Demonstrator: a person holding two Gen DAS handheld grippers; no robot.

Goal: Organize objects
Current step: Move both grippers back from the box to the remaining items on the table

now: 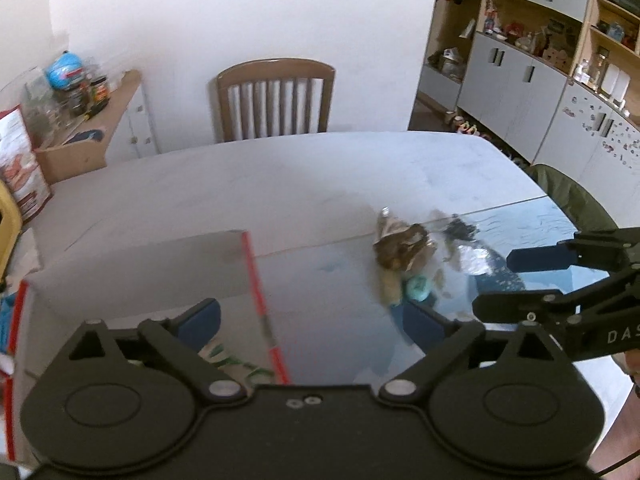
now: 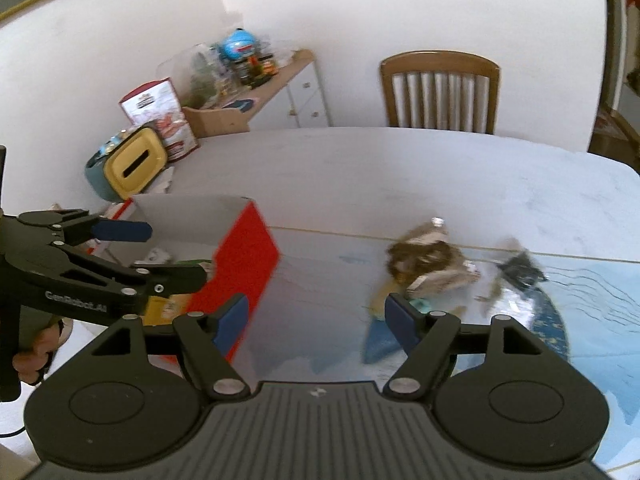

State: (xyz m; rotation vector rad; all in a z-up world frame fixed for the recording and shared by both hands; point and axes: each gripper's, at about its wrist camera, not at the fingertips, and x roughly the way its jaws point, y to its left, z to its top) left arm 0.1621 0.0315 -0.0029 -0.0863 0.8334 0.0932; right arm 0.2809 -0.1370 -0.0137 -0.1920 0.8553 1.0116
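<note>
From the left wrist, the left claw (image 1: pixel 312 320) hung released over the box (image 1: pixel 140 272), the pile of wrappers (image 1: pixel 412 256) lying ahead to its right on the bench (image 1: pixel 280 176). From the right wrist, the right claw (image 2: pixel 316 318) gaped empty, nearer the pile (image 2: pixel 432 264), just ahead-right; the box (image 2: pixel 240 248) lay to its left.

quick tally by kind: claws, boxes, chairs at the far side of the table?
Claws: 2 (left claw, right claw)
Red-and-white boxes: 1 (box)
Wooden chairs at the far side: 1 (chair)
Total: 4
</note>
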